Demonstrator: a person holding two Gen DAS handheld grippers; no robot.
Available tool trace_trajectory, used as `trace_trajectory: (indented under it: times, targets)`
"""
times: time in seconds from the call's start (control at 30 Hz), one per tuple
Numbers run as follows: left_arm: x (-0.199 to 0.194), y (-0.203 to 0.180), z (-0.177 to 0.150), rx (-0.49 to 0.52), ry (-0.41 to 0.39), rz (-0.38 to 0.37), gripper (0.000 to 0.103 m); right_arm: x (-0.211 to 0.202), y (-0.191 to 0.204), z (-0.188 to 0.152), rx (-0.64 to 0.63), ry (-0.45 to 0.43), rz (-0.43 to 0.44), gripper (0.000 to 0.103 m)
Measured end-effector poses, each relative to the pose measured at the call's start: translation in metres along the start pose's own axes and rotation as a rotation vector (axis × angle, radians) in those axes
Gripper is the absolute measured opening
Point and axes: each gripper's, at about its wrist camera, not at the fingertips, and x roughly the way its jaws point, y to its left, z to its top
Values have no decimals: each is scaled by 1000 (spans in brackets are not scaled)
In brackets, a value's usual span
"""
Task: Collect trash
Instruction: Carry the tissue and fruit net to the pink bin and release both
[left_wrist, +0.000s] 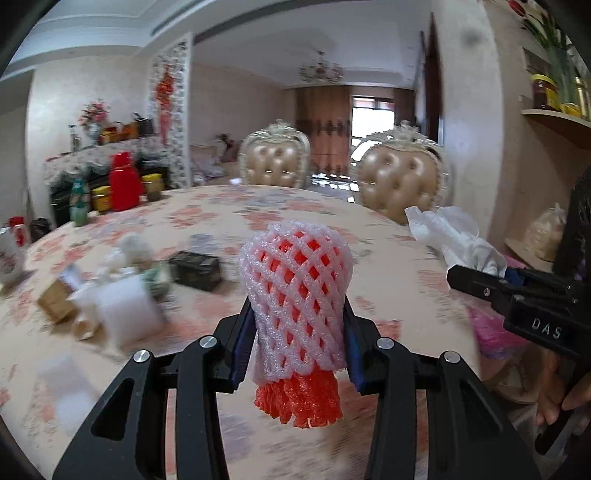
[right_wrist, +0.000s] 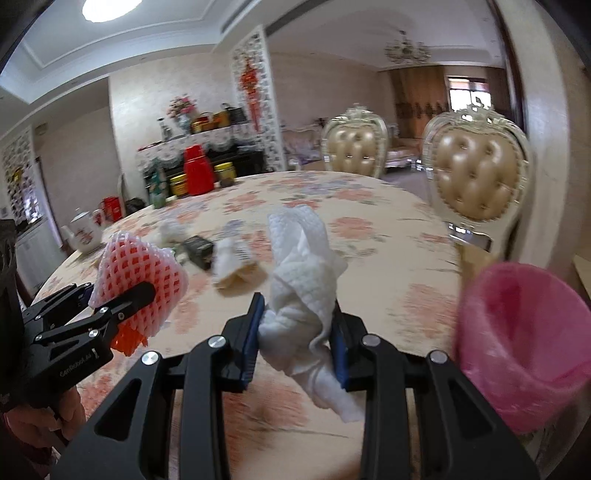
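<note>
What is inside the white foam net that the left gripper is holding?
A second, orange-red foam net sits inside the white foam net: it shows through the mesh holes and sticks out below. Whether anything lies within that inner net cannot be seen. The left gripper clamps both.

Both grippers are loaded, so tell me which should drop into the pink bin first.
Right. The right gripper, holding the white tissue, has the pink-lined bin close beside it; the left gripper, holding the foam fruit net, sits farther away.
</note>
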Motion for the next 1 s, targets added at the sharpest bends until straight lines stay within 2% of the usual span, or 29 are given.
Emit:
trace_trajectory:
  times: [0.2,0.6,0.73,0.93,1.0]
  targets:
    - [32,-52,14,62,6,-107,40,-20,-49,-6,64,-16,-103,32]
    - [98,-170,50,140,26,-404,40,-55,-154,-14,181,-48,-354,33]
    - [125,-210,61,135,74,-505,40,-60,-191,-15,201,-43,-424,34]
    - [164,-258,64,162,141,-581,40,-56,-244,-20,265,-16,-445,34]
    - [177,-270,64,173,162,-586,40,-54,-257,-22,272,-3,-447,35]
